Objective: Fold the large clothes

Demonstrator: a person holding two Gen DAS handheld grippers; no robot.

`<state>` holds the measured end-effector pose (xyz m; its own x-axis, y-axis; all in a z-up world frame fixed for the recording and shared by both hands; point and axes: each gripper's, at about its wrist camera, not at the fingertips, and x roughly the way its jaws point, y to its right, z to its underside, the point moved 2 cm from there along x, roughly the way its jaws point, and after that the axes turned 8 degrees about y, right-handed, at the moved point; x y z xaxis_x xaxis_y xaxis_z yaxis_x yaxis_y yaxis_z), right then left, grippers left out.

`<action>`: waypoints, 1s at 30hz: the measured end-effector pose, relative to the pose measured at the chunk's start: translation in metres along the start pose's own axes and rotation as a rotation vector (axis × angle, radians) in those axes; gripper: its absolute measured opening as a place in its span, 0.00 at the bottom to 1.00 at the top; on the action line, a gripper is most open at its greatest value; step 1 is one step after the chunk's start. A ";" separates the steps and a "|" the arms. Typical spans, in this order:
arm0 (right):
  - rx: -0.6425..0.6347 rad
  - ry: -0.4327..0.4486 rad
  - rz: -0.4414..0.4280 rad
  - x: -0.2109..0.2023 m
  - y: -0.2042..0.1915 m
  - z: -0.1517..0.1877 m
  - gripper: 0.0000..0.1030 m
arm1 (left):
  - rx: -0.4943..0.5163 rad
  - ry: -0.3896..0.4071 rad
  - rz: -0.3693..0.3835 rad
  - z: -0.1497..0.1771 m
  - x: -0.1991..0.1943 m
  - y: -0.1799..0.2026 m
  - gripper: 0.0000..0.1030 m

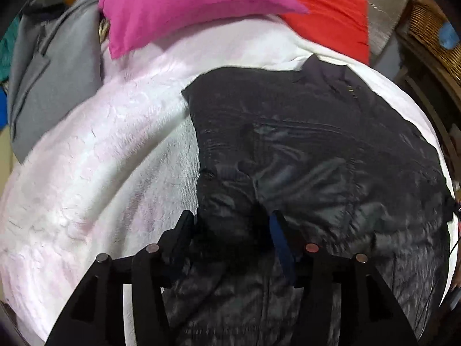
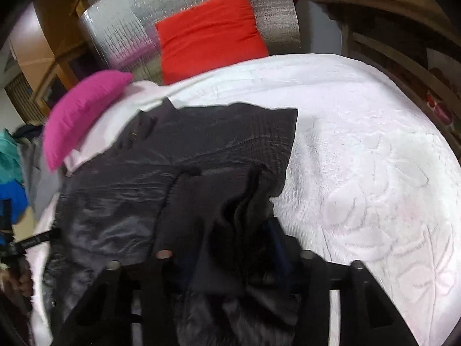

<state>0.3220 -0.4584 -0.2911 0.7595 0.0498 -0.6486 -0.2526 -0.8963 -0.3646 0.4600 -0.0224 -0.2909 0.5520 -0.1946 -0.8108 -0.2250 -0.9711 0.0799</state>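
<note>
jacket: black puffer [image 1: 317,150] lies on the white bed cover [image 1: 100,150]
left fingers [image 1: 230,230]: pinching its hem
right fingers [image 2: 230,230]: clamped on bunched fabric
risk: slick shell probably slips out, fold goes crooked

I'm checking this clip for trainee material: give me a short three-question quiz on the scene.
1. True or false: the black jacket lies on a white bedspread.
2. Which cushion leans against the silver foil panel: A) pink cushion, B) red cushion, C) grey garment?
3. Fill in: black fabric sits between the fingers of the left claw and the ___ claw.

Key: 1 true; 2 B; 3 right.
</note>
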 end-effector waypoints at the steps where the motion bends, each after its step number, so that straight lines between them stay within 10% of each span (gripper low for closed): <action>1: 0.008 0.018 -0.008 -0.012 0.002 0.001 0.55 | 0.006 0.014 0.020 0.003 -0.011 0.001 0.54; 15: 0.056 0.186 -0.100 -0.202 0.031 0.071 0.67 | 0.230 0.278 -0.052 0.111 -0.171 0.007 0.75; 30: -0.008 0.115 -0.159 -0.205 -0.012 0.139 0.68 | 0.294 0.390 -0.111 0.174 -0.245 0.053 0.77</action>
<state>0.0854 -0.3969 -0.2466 0.8529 0.1409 -0.5027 -0.1196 -0.8846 -0.4508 0.1729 -0.0021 -0.1894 0.8321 -0.1845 -0.5231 -0.3338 -0.9197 -0.2067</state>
